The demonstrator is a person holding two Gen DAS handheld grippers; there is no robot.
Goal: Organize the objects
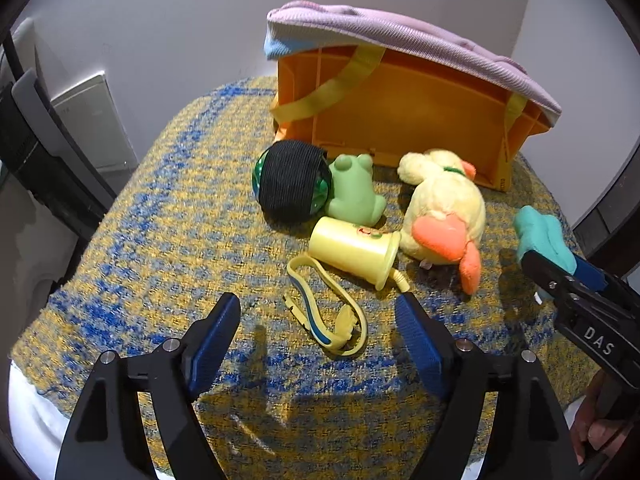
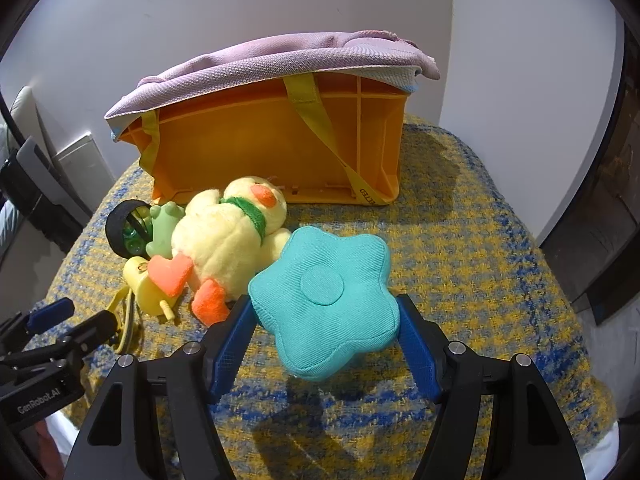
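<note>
Right gripper [image 2: 326, 320] clamps the teal star cushion [image 2: 326, 300] between its blue pads, with the plush duck [image 2: 228, 240] just left, while left gripper [image 1: 318, 316] gapes empty over the yellow strap [image 1: 320, 312].

On the right gripper [image 1: 556, 276], seen from your left wrist camera, you can read white capitals "DAS" along its black body. From your right wrist camera, the left gripper [image 2: 76, 320] carries "GenRobot.AI" in white. The yellow strap [image 2: 366, 192] on the orange crate [image 2: 240, 152] bears dark printed letters, seen upside down and too warped to read.
</note>
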